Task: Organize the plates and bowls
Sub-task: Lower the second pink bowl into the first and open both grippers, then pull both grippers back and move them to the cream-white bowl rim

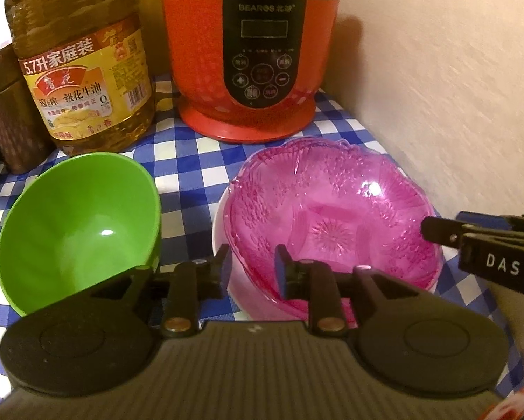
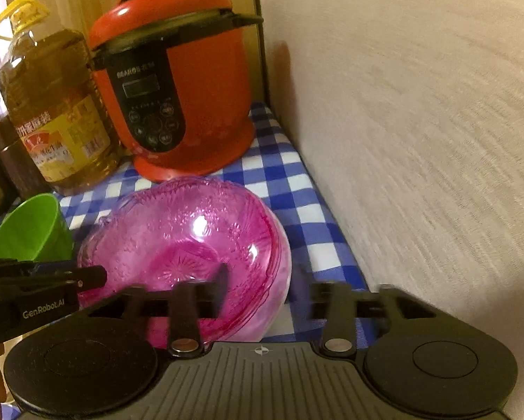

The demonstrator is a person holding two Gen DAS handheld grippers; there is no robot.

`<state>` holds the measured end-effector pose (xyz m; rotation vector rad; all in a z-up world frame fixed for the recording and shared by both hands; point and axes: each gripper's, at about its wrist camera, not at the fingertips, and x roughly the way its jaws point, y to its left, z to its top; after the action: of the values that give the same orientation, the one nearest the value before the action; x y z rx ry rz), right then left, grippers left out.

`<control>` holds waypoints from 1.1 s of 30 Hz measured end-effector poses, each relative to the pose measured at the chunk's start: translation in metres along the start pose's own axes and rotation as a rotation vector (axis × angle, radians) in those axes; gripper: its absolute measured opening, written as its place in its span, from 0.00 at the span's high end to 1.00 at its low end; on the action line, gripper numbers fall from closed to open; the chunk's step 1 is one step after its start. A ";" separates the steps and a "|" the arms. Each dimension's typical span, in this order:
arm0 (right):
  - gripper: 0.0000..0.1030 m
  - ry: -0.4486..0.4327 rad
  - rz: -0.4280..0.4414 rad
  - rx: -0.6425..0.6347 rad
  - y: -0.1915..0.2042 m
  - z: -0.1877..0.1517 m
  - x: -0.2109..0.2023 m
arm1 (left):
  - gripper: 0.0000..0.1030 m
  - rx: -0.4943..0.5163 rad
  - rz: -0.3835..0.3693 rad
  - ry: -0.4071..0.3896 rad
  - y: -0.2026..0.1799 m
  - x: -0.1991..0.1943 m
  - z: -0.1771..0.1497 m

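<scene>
I count two bowls: one green bowl (image 1: 79,224) and one pink bowl (image 1: 332,220). I see one white plate (image 1: 221,231) under the pink one. There is one red cooker (image 1: 247,59) and one big oil bottle (image 1: 83,70). I count one brown jar (image 1: 6,112) at the left edge of the table (image 1: 184,175). I see two grippers, the left gripper (image 1: 251,266) and the right gripper (image 2: 262,290).
</scene>
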<state>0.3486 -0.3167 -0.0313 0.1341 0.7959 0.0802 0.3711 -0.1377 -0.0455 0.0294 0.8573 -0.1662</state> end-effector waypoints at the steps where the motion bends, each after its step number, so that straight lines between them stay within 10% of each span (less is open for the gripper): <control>1: 0.54 -0.006 0.004 0.005 0.000 0.001 -0.002 | 0.77 -0.003 -0.004 -0.005 0.000 -0.002 0.000; 33: 0.54 -0.002 0.053 0.083 0.045 -0.052 -0.149 | 0.61 -0.093 -0.064 -0.034 0.019 -0.158 -0.064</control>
<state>0.2066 -0.2855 0.0452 0.2339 0.7942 0.0969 0.2247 -0.0917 0.0308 -0.0874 0.8317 -0.1861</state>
